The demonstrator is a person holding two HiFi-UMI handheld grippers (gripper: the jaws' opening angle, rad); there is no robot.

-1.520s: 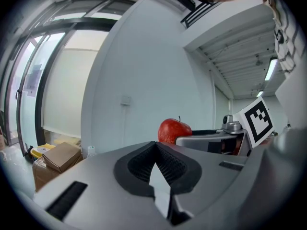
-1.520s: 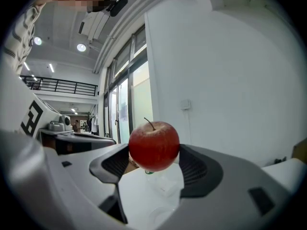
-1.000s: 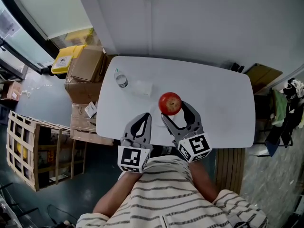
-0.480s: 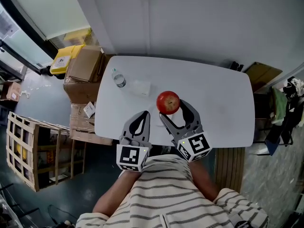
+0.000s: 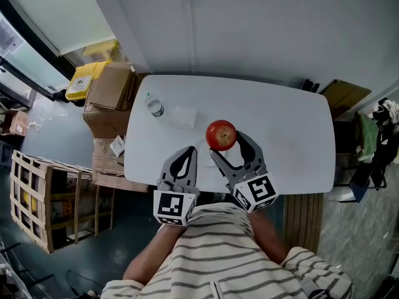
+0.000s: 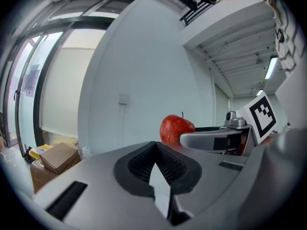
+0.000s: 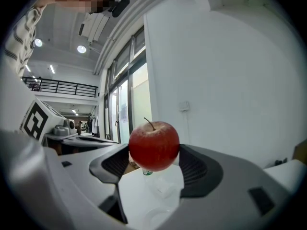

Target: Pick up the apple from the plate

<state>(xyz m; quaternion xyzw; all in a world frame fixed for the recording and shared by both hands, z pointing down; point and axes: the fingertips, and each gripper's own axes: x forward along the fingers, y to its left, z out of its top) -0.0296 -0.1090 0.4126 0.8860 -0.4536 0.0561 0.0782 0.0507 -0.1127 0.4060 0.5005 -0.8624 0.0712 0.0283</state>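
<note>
round red apple (image 5: 222, 134) pinched between jaw tips of the right tool (image 5: 228, 144) above the white table (image 5: 280, 117), left tool (image 5: 186, 156) at its 8 o'clock pressed together, empty; risk: the shallow tip hold on smooth skin may let it roll free and drop.

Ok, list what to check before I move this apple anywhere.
1. Jaws of the right gripper shut on the apple: ok.
2. Apple lifted off the table: ok, tabletop shows beneath it in the right gripper view.
3. Jaws of the left gripper together, nothing between them: ok.
4. Water bottle and clear box apart from the apple: ok.
5. Where the plate sits: cannot tell, it does not stand out on the white table.
</note>
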